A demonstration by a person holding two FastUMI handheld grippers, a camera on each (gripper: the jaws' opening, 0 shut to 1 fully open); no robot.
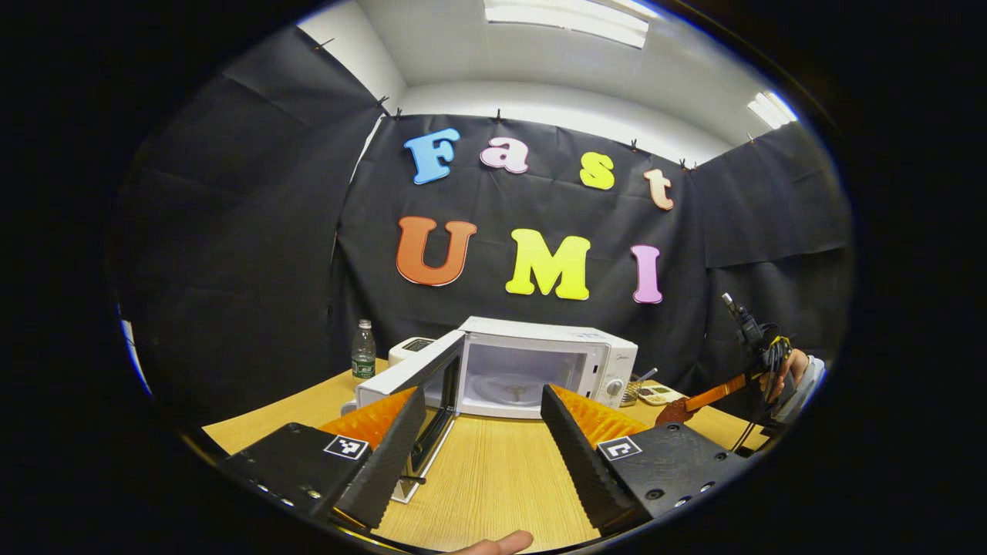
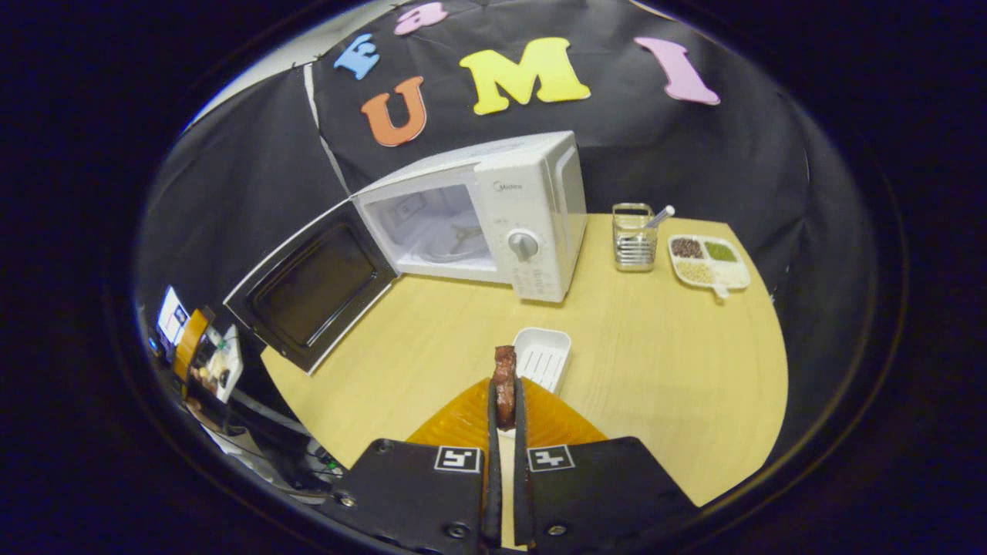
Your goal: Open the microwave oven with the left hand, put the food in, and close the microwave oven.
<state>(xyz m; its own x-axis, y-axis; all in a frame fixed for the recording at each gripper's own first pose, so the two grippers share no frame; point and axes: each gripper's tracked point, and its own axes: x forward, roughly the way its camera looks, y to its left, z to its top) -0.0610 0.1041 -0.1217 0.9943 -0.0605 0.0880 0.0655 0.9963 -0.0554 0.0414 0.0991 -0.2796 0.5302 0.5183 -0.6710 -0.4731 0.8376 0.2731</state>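
Note:
The white microwave (image 1: pixel 549 362) (image 2: pixel 532 223) stands at the back of the wooden table with its door (image 1: pixel 420 385) (image 2: pixel 312 287) swung wide to the left. Its cavity holds a glass turntable (image 1: pixel 509 388). My left gripper (image 1: pixel 482 401) hangs open in front of the cavity, nothing between its fingers. My right gripper (image 2: pixel 505 401) is shut on a flat brown piece of food (image 2: pixel 505 381), held on edge above the table, short of the microwave. In the left gripper view that gripper (image 1: pixel 678 411) shows far right, with the food (image 1: pixel 673 414) and a hand (image 1: pixel 783 374) holding it.
A small white ribbed tray (image 2: pixel 542 357) lies just past my right fingertips. A metal utensil holder (image 2: pixel 634 237) and a divided dish of beans (image 2: pixel 708 262) sit to the microwave's right. A water bottle (image 1: pixel 363 351) and a white device (image 1: pixel 411 348) stand behind the door.

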